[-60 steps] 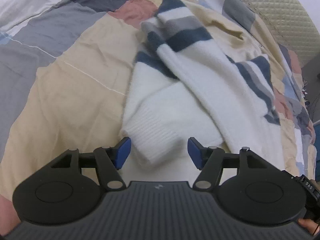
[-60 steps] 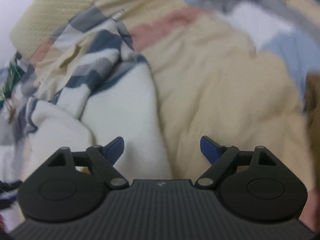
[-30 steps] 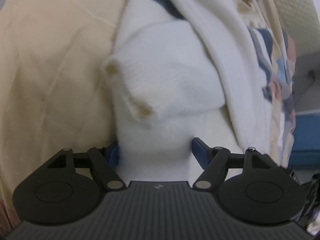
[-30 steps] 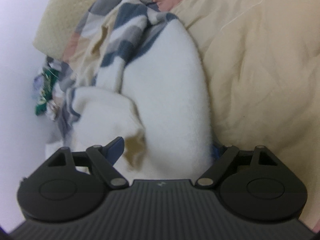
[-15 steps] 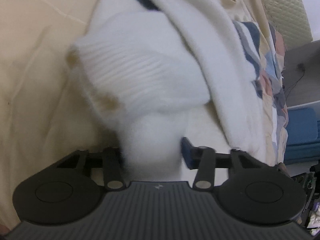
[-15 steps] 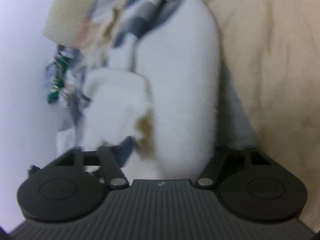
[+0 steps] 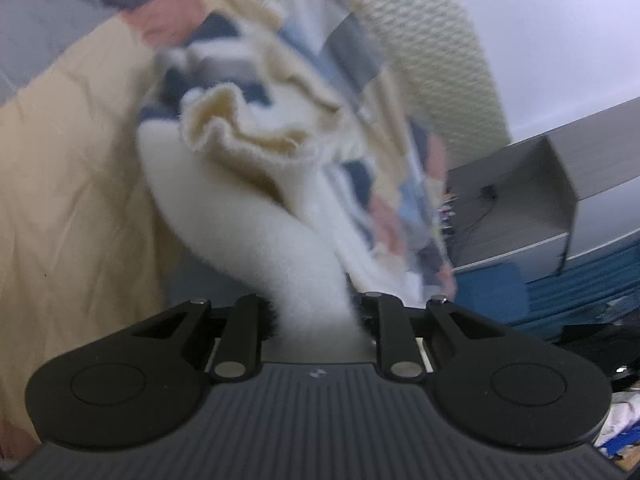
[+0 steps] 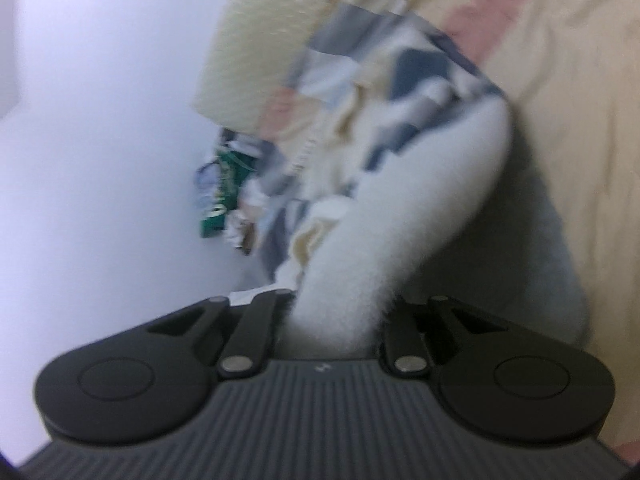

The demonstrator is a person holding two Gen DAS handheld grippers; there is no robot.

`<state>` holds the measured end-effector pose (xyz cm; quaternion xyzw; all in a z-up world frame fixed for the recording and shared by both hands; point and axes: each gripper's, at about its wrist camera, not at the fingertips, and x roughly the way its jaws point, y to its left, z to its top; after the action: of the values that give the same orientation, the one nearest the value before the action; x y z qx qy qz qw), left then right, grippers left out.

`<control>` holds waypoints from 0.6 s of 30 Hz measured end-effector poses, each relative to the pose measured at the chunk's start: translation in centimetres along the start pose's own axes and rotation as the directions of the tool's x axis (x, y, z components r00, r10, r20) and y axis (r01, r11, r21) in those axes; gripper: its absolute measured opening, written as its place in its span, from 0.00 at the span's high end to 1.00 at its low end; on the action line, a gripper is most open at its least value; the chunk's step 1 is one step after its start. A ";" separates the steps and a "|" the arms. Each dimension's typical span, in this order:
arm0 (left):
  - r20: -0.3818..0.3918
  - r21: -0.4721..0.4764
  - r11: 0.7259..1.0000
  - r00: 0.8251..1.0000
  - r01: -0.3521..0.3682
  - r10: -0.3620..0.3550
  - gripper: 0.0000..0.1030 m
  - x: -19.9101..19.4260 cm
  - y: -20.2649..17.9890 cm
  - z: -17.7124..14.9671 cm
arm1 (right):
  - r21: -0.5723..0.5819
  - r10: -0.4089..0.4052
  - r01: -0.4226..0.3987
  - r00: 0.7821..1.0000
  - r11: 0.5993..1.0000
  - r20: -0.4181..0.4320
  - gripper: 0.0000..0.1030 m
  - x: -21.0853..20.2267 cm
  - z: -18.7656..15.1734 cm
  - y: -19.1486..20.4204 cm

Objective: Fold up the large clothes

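While both views are blurred, each shows a bunch of the white sweater (image 7: 256, 216) caught between black fingers. The left gripper (image 7: 312, 316) has just been closing, and its jaws are now clamped on a thick white fold that rises from them toward the middle of the bed (image 7: 72, 184). Beyond that fold the ribbed cream hem (image 7: 240, 136) stands open and ruffled, with the navy and grey stripes (image 7: 352, 176) trailing toward the head end. The right gripper (image 8: 332, 320) has likewise just been closing and is pinched tight on another white bunch of the same sweater (image 8: 420, 216), which hangs clear of the patchwork cover and casts a grey shadow on the beige patch to its right. The quilted cream headboard (image 8: 272, 32) stands at the far edge of the bed. A grey shelf unit (image 7: 552, 188) and blue bins (image 7: 600, 276) stand beyond the bed's right edge in the left view.
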<state>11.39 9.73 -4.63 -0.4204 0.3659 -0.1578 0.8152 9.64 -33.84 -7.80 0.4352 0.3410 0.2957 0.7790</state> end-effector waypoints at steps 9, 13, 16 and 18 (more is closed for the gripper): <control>-0.012 0.089 0.988 0.992 0.129 -0.129 0.79 -9.9 -4.4 -3.5 | -0.142 0.100 -0.094 0.994 0.985 0.035 0.83 -7.6 -3.6 7.4; -0.019 0.075 0.982 0.985 0.172 -0.171 0.79 -11.7 -4.2 -5.7 | -0.160 0.118 -0.109 0.992 0.981 0.048 0.83 -9.9 -5.4 8.1; -0.008 0.069 0.984 0.986 0.167 -0.167 0.79 -11.4 -3.2 -6.7 | -0.140 0.105 -0.097 0.993 0.985 0.046 0.83 -9.9 -6.0 7.3; 0.009 0.050 0.983 0.984 0.176 -0.176 0.78 -10.8 -2.1 -6.9 | -0.127 0.103 -0.097 0.994 0.987 0.045 0.82 -9.1 -5.6 6.5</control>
<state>-0.87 10.64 -0.54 -0.4322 0.3179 -0.2354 0.8104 -1.24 -35.16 -1.83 0.4098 0.2794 0.3437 0.7974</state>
